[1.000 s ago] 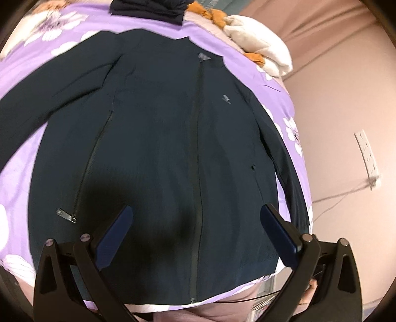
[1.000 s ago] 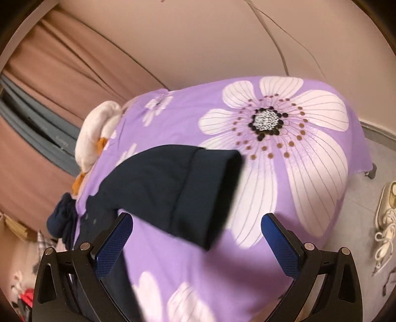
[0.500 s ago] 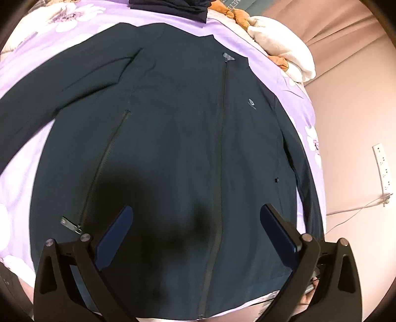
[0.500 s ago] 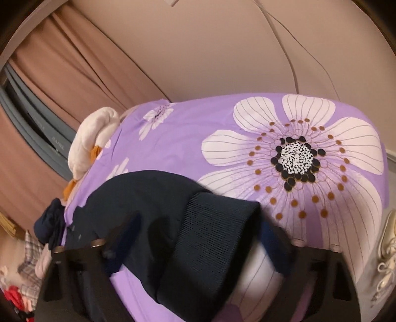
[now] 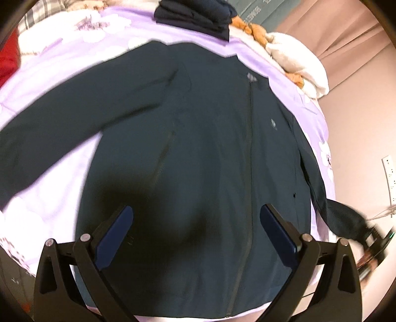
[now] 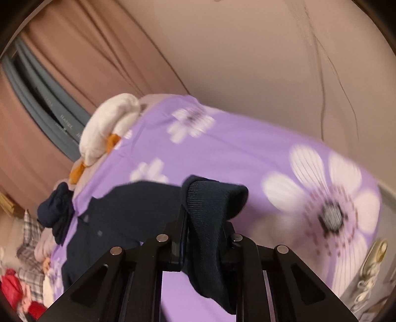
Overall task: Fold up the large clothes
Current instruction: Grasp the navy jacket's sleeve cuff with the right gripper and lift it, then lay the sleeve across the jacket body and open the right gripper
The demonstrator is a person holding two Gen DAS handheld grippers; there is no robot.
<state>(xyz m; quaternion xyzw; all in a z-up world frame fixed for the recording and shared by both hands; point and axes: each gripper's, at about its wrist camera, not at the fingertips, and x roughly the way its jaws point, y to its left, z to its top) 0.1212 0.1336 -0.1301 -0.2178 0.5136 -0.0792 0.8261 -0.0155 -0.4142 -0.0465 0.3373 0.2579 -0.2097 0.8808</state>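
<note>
Right tool (image 6: 206, 237) is closing its jaws on the ribbed cuff (image 6: 212, 205) of the jacket's sleeve, the knit bunched between the pads and lifted off the bed (image 6: 247, 153). Left tool (image 5: 196, 235) hovers with jaws wide apart — nothing between them — over the jacket (image 5: 210, 148), spread flat and zipped on the purple flowered cover. Beyond lie 1 dark folded garment (image 5: 195, 14) and a white plush toy (image 5: 297, 62).

The left wrist view looks steeply down over the jacket (image 5: 198, 148). The right wrist view sits close at its cuff (image 6: 210, 205), facing across the bedspread (image 6: 247, 153); both share these.
</note>
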